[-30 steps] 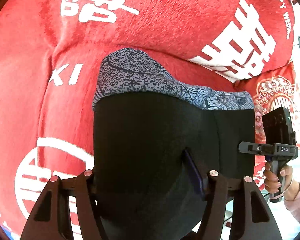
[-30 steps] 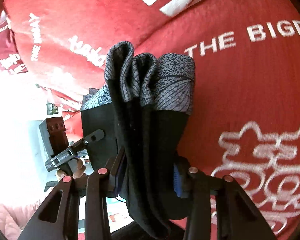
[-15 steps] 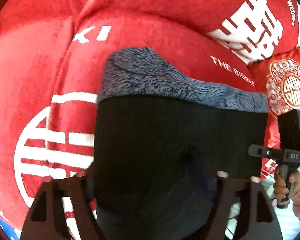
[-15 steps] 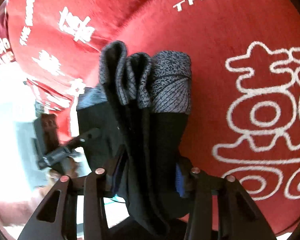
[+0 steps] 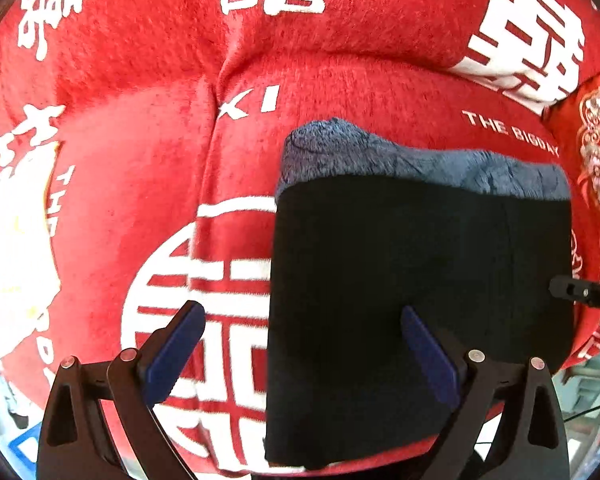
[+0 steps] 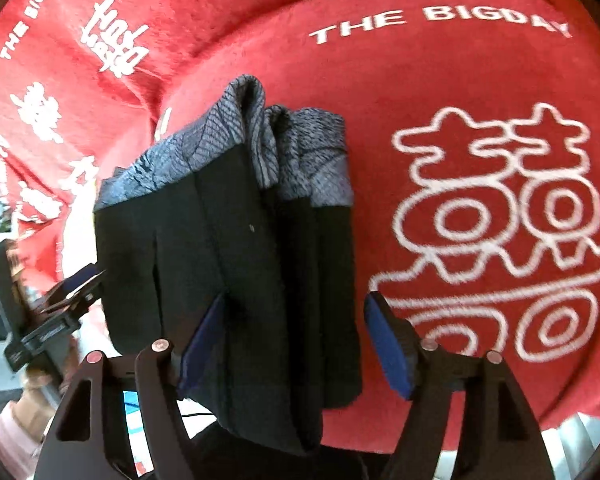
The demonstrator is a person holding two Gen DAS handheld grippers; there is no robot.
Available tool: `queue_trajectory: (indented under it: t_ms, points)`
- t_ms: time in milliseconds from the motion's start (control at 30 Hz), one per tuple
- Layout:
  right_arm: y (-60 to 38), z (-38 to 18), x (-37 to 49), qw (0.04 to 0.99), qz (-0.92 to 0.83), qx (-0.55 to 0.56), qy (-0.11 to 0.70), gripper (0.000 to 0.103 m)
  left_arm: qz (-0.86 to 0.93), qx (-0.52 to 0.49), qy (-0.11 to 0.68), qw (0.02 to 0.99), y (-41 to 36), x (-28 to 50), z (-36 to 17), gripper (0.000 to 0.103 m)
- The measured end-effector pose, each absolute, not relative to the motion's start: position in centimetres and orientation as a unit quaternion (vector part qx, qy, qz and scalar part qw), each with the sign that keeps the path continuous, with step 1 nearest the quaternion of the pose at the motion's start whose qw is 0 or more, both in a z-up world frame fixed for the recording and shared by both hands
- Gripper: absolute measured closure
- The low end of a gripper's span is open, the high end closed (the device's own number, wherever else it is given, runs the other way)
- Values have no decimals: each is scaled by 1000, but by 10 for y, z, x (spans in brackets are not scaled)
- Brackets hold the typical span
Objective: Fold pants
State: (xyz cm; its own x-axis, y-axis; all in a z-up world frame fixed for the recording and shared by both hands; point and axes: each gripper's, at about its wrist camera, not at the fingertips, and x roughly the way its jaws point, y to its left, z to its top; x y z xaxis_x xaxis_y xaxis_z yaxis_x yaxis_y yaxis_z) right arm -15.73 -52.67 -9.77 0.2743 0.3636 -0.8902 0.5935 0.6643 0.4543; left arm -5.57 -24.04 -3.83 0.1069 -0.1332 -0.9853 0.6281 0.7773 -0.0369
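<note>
Black fingers (image 5: 172,344), blue pads, silver screws, pink sleeve (image 6: 4,436)

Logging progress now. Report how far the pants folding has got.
Done: the pants lie folded on the red blanket. In hand: nothing; left gripper and right gripper are both open. Left: probably only backing away, perhaps smoothing the bunched waistband.

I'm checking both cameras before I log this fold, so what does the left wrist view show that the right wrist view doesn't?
Only the left wrist view shows the flat face of the black pants, a round white emblem on the red blanket, and an ornate red cushion.

Only the right wrist view shows the bunched grey waistband edge-on and the person's pink sleeve.

Both show the pants lying on the blanket, with the left gripper and right gripper open.
</note>
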Motion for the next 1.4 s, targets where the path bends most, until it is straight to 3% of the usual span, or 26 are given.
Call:
queue_trajectory:
  t_ms: [567,667,1033,1400]
  points:
    - [-475,-30,-208,686,-210,322,618,15,-258,269,613,696,-223,-125,2,1]
    - [-468,-17,-210,690,-220,315,613,0,-258,262,623,691,-220,-128,11,1]
    - [-441,23,-192,692,-238,273,624,0,-236,265,605,713,-217,-128,58,1]
    - [-427,43,-186,686,-240,255,638,0,-229,269,611,709,-222,-126,73,1]
